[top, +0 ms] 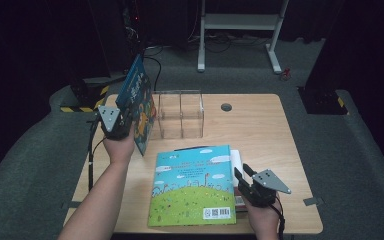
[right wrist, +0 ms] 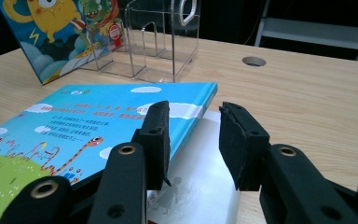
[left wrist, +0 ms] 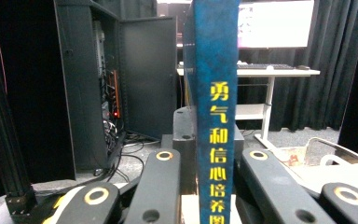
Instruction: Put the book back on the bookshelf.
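Gripping a blue picture book [top: 139, 97] by its spine, the left tongs [top: 121, 121] hold it upright and tilted above the left part of the worktop [top: 260, 125], just beside the clear acrylic rack [top: 180, 114]. The right tongs [top: 246, 174] stand partly open, holding nothing, at the right edge of a second picture book [top: 192, 186] that lies flat on a white book [right wrist: 200, 182].
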A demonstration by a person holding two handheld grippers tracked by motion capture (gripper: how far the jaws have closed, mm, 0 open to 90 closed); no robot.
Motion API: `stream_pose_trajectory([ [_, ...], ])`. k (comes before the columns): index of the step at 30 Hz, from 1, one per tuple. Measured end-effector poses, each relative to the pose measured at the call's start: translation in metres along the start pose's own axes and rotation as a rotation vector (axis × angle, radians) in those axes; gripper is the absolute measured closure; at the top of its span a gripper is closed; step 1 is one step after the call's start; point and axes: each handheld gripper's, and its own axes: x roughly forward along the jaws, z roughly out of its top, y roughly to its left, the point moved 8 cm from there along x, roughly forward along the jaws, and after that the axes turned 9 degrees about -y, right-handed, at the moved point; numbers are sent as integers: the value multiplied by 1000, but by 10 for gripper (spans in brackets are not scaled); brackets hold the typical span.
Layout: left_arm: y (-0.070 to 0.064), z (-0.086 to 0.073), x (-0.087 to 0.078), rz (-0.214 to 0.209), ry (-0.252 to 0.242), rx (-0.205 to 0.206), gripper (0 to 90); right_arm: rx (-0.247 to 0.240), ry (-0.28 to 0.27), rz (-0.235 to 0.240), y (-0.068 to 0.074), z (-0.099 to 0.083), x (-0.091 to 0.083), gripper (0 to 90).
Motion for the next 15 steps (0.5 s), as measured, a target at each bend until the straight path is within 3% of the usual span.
stream_pose_trajectory([
  [8, 12, -1, -2, 12, 0, 1, 805, -1, 1, 4, 1, 0, 0, 628],
  [15, 9, -4, -1, 4, 14, 34, 747, 0, 3, 7, 2, 0, 1, 626],
])
